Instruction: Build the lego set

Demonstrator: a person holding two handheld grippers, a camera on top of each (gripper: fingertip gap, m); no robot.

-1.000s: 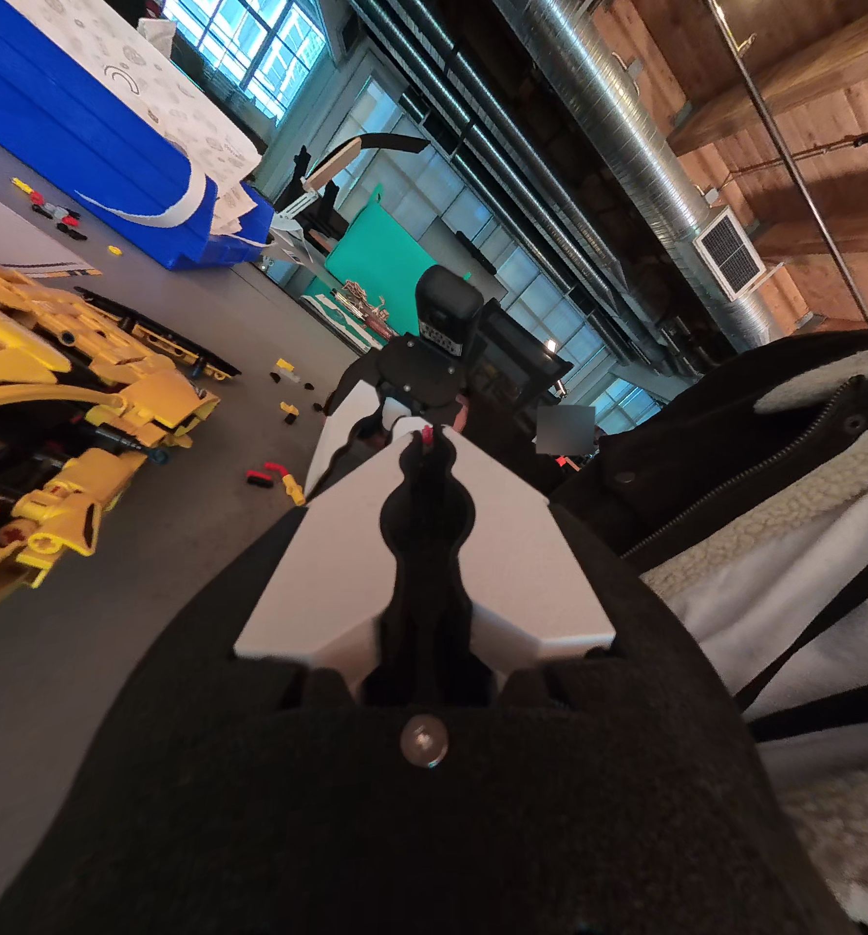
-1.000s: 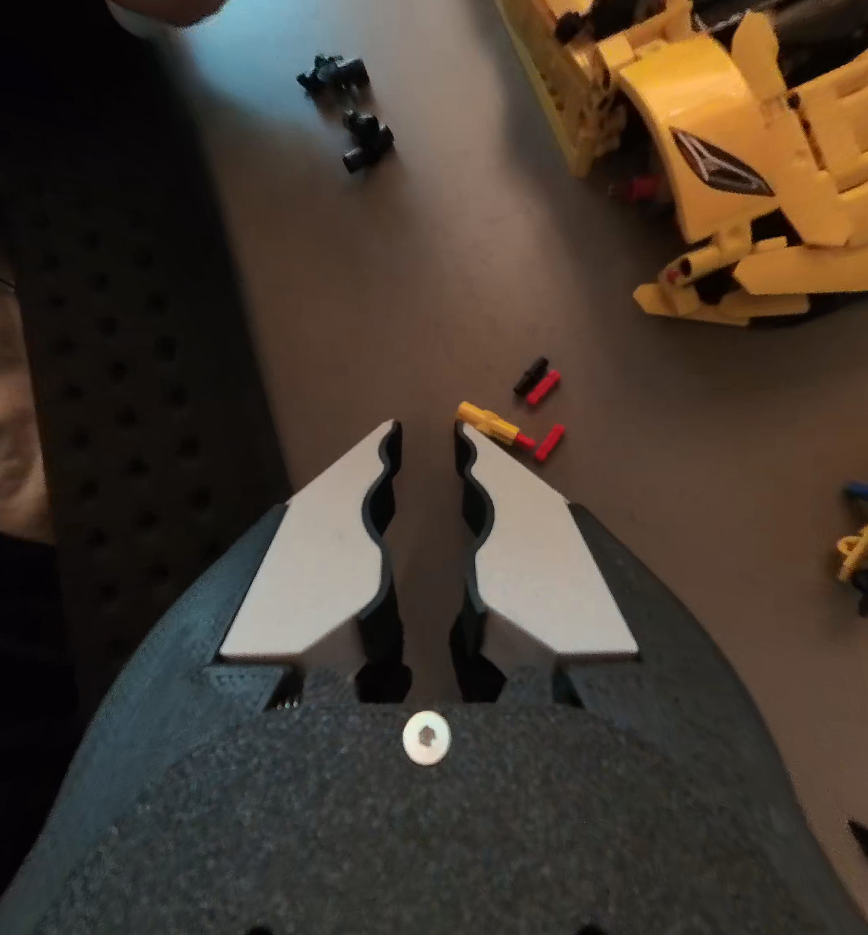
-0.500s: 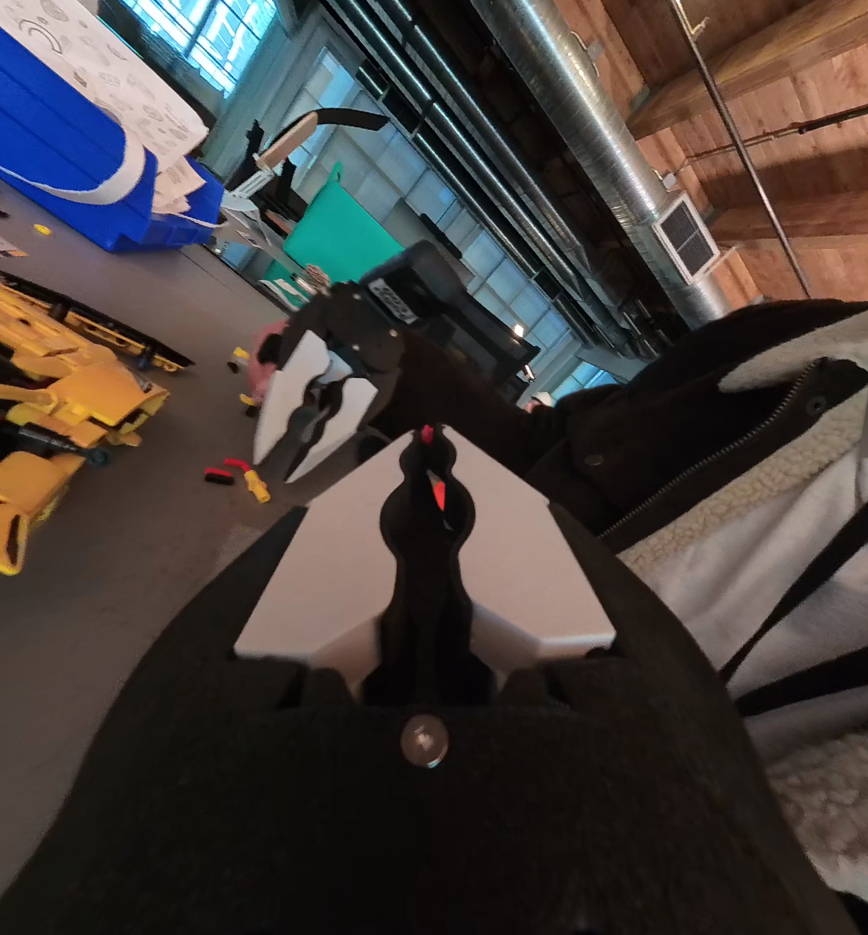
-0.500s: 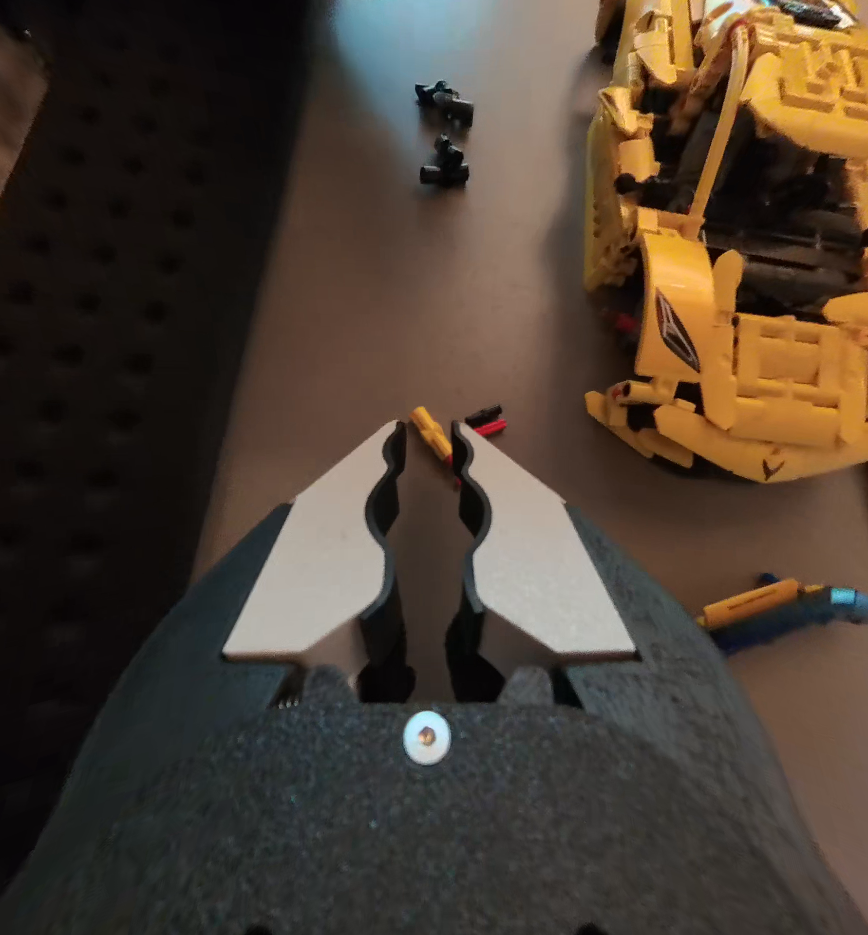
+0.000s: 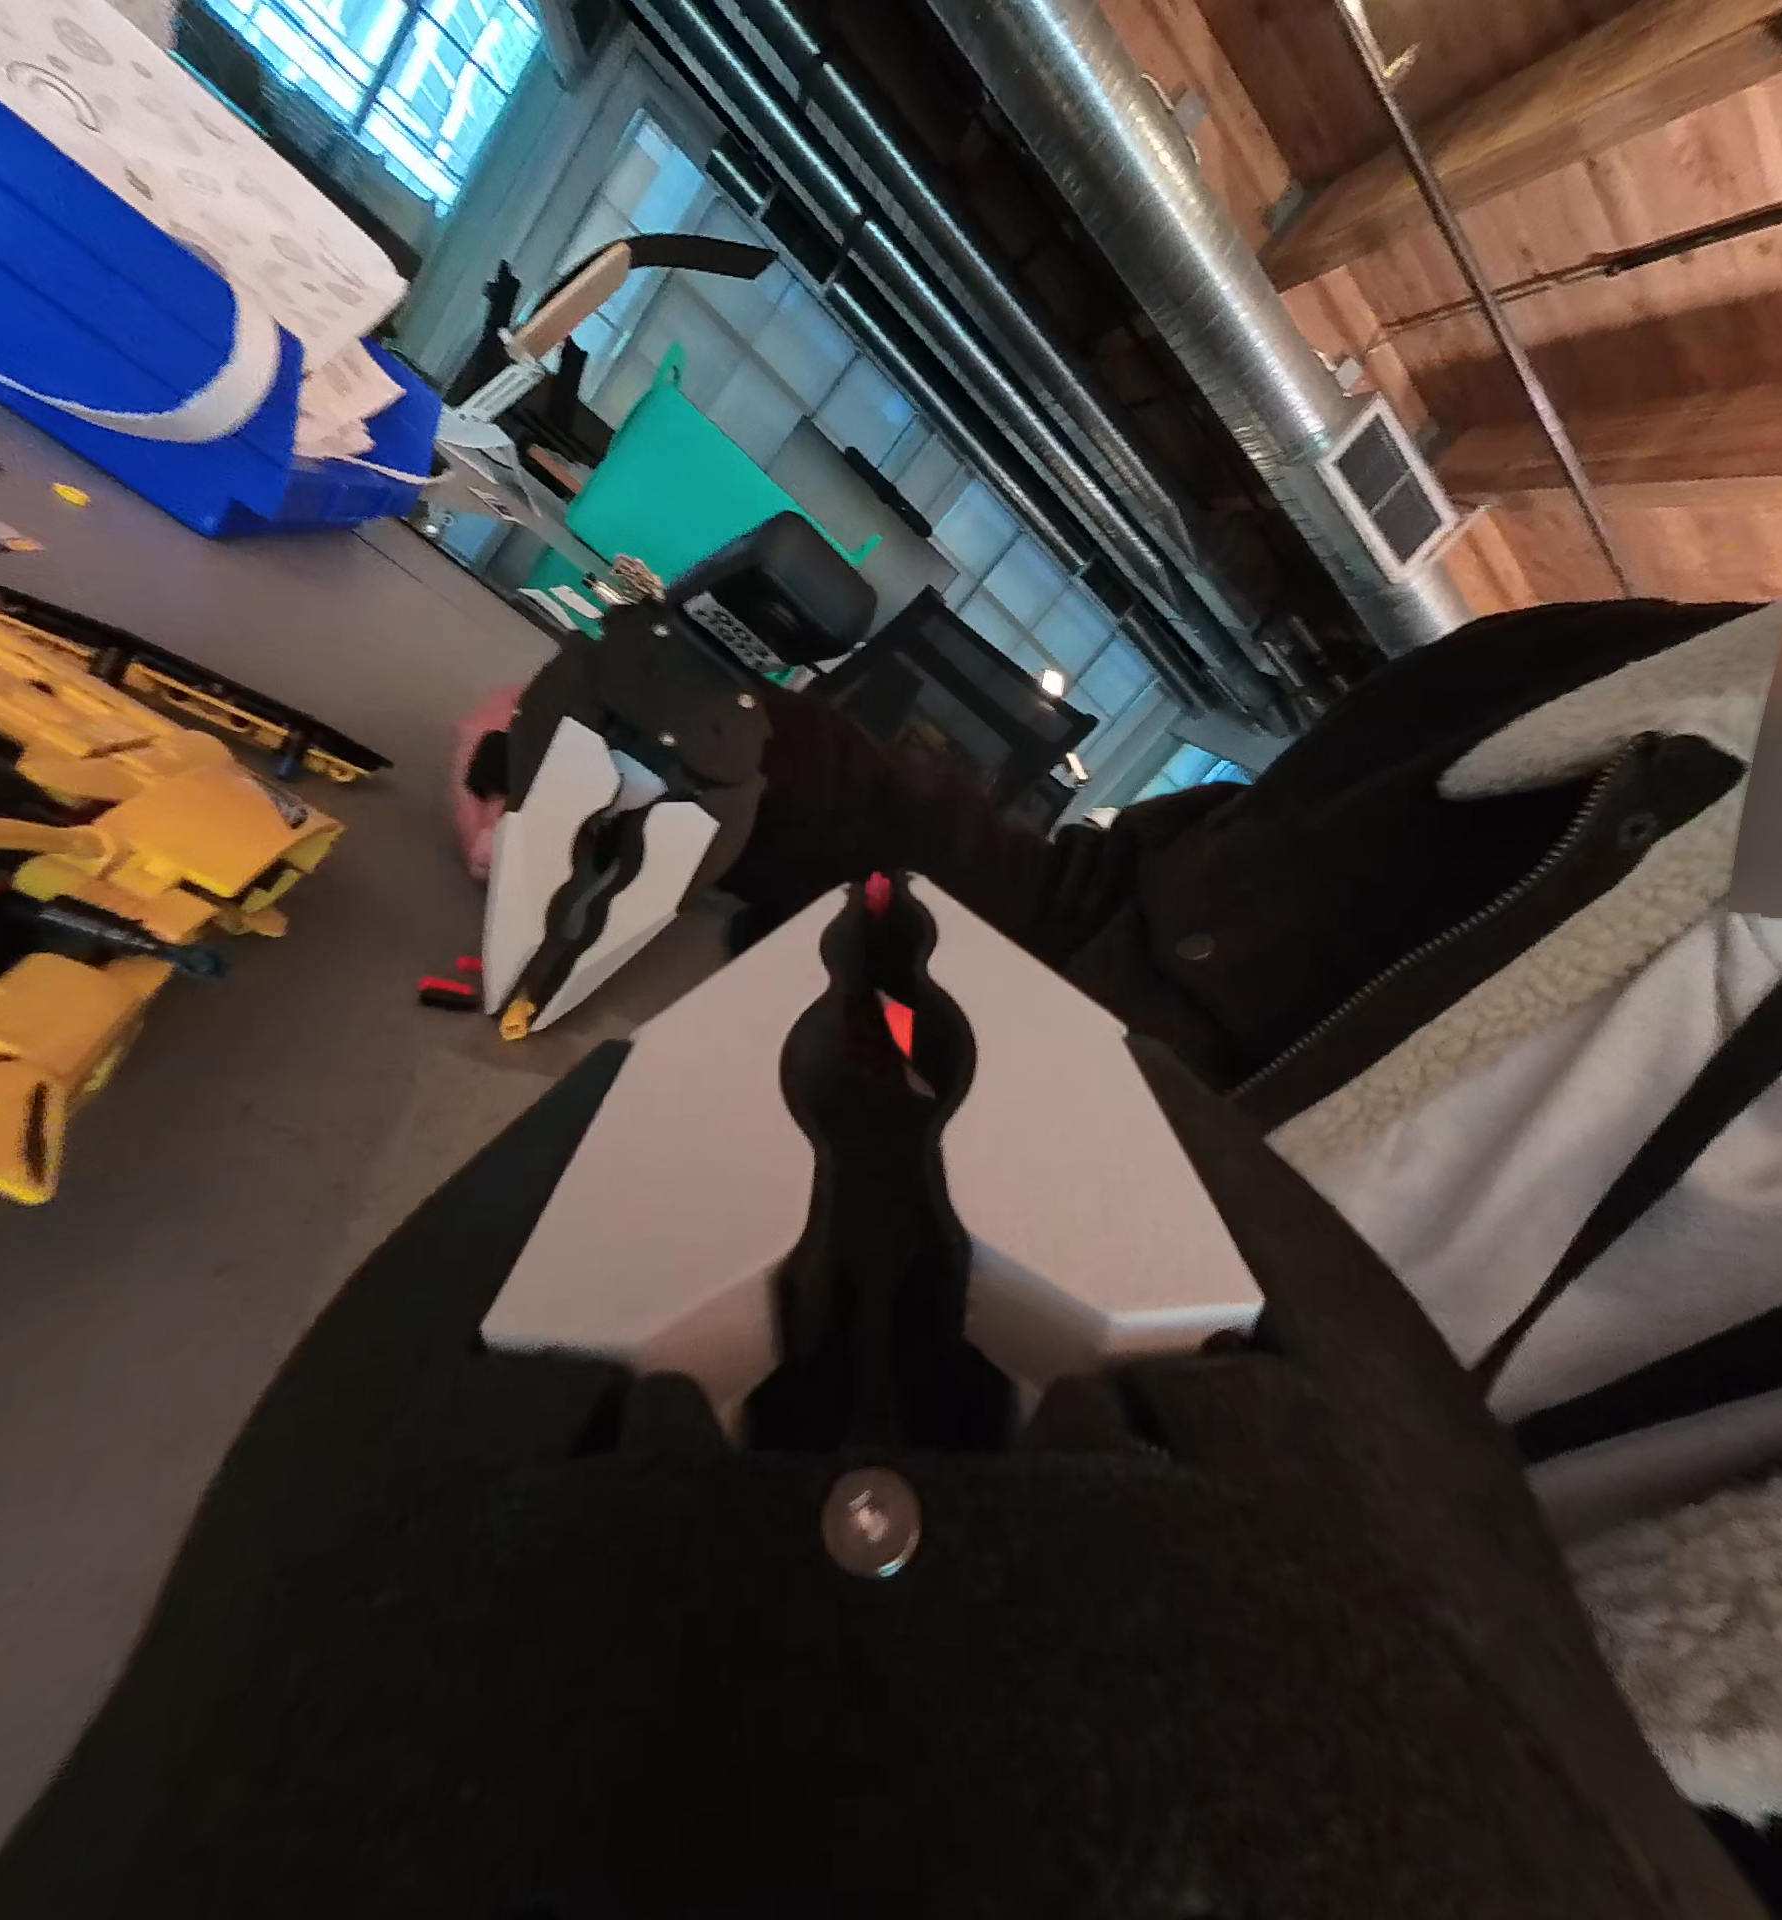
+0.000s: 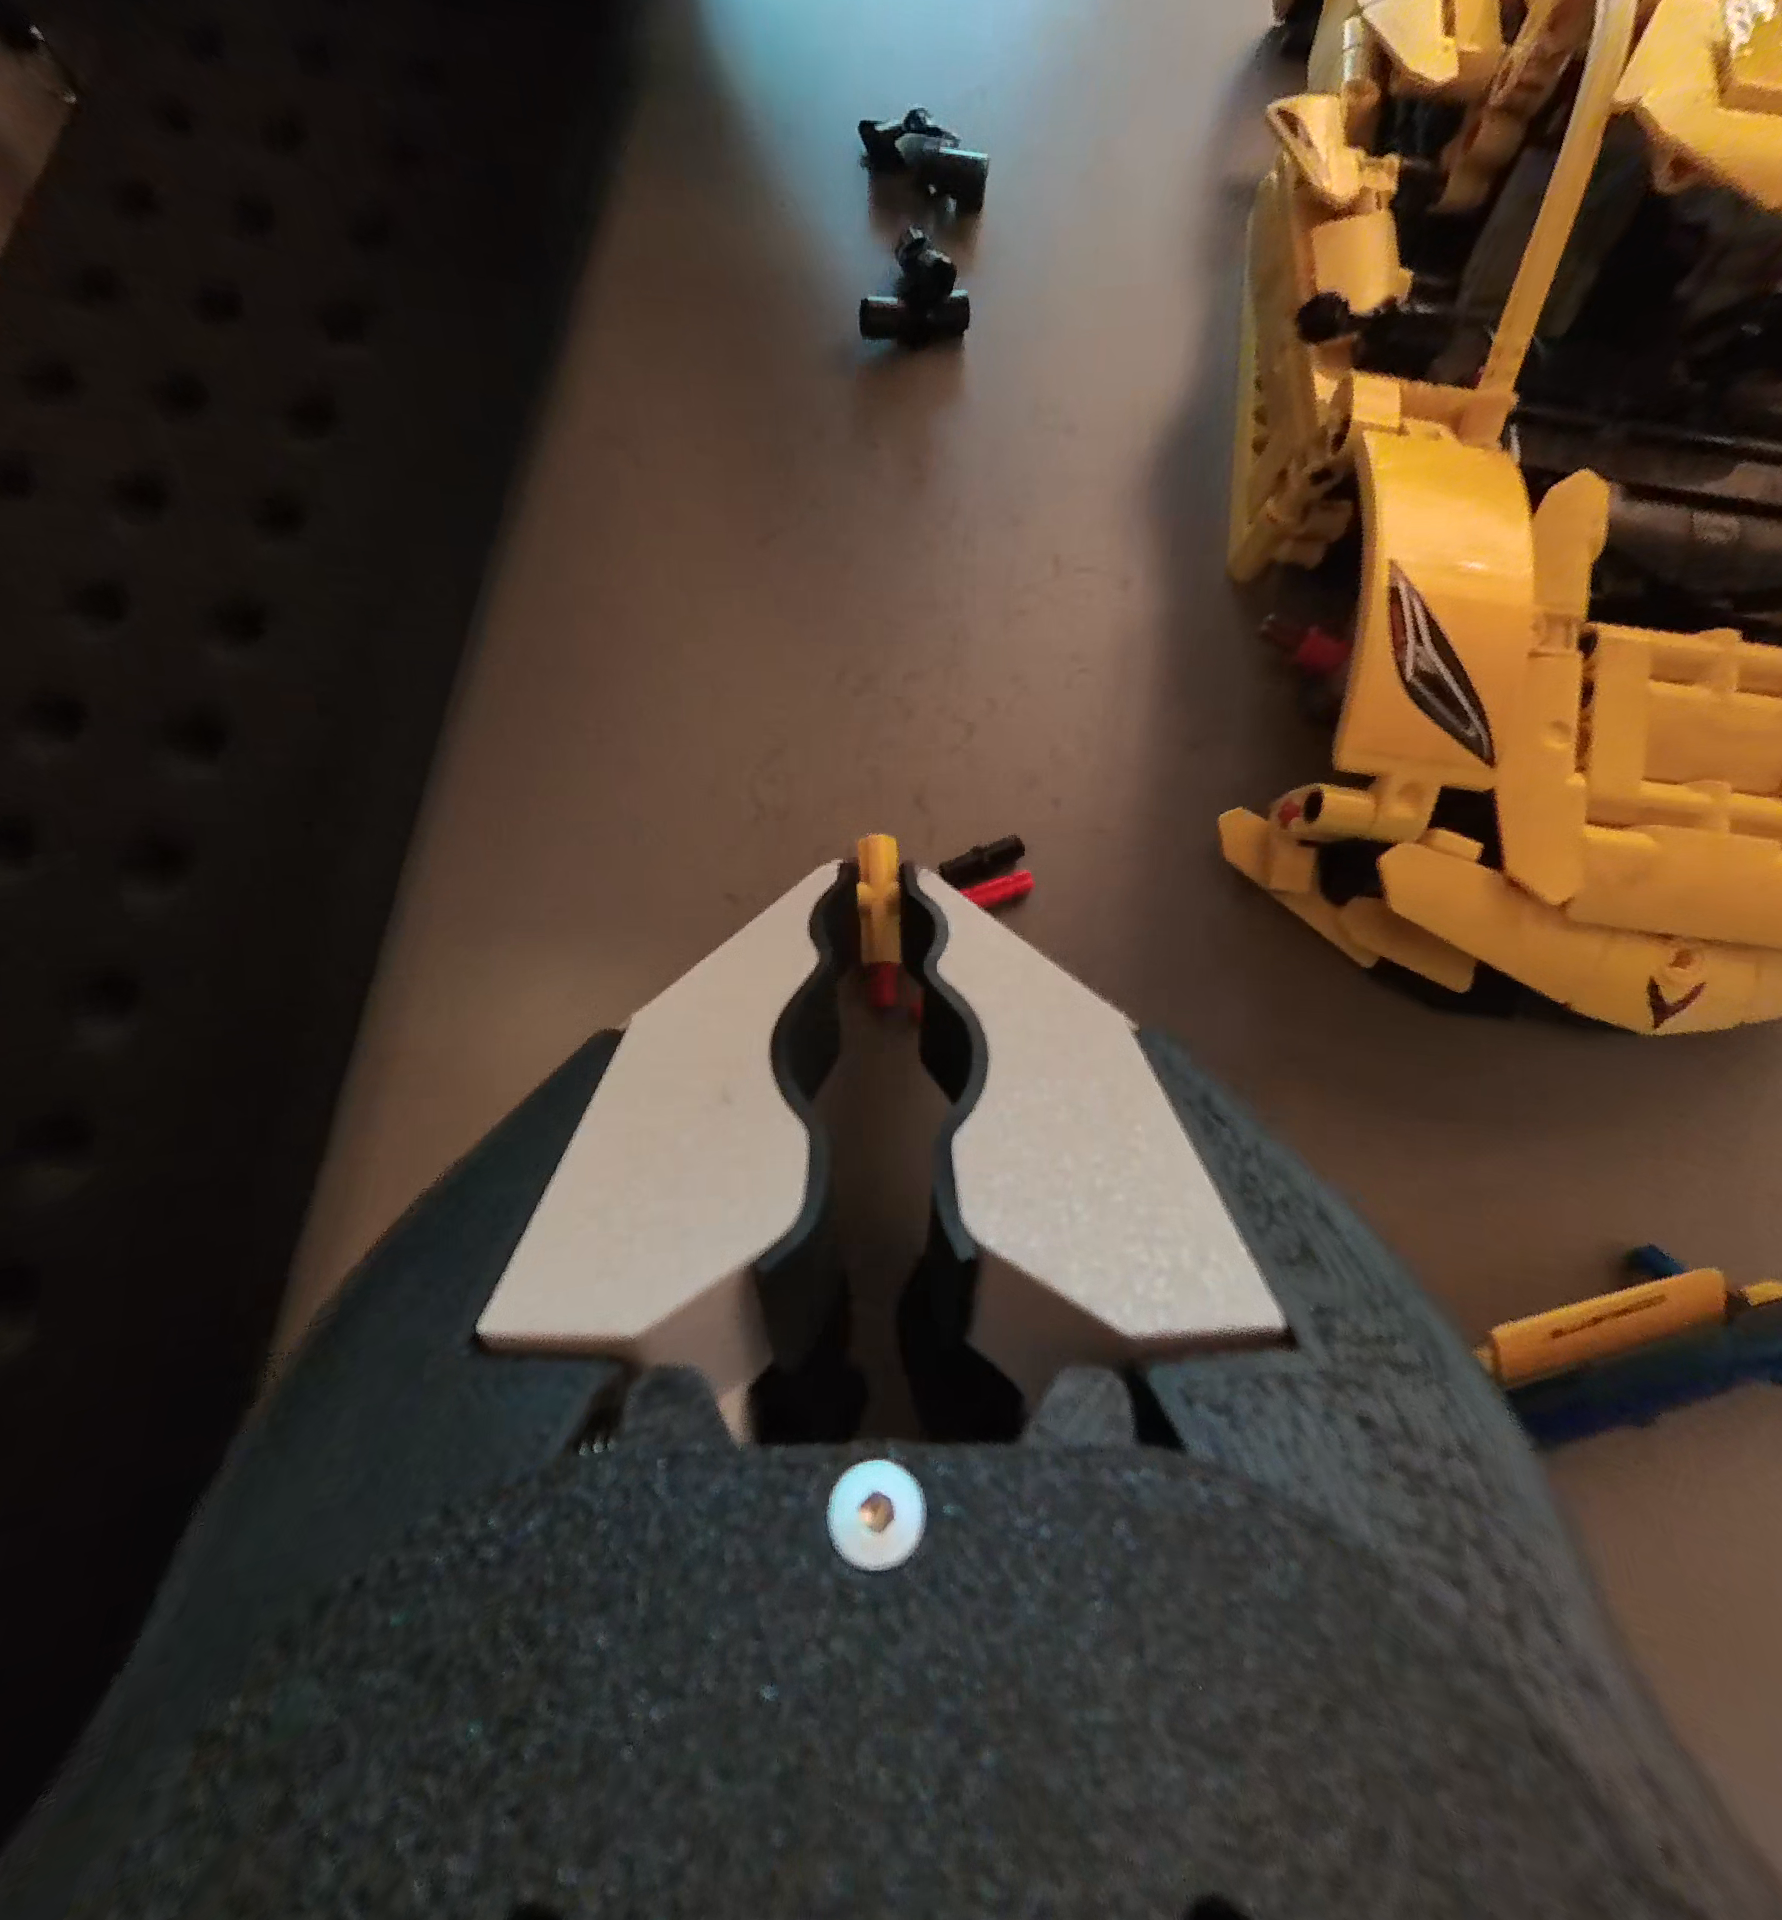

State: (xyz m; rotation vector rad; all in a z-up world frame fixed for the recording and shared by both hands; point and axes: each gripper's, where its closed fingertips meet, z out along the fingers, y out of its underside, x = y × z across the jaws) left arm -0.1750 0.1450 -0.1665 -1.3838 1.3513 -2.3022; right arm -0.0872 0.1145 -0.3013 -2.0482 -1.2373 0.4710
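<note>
Daylight enters through the tall windows (image 5: 430, 94) in the left wrist view. The right wrist view is dimmer and warm-toned, with pale glare on the tabletop (image 6: 762, 94). Edges bend and blur.

Model car (image 6: 1552, 665) right of loose pins (image 6: 986, 873), connectors (image 6: 918, 239) beyond

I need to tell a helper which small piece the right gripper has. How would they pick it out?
Find the big yellow lego car on the grey table. Left of its nose, the right gripper is shut on a yellow connector with a red pin; the loose black pin and red pin alongside lie untouched.
</note>
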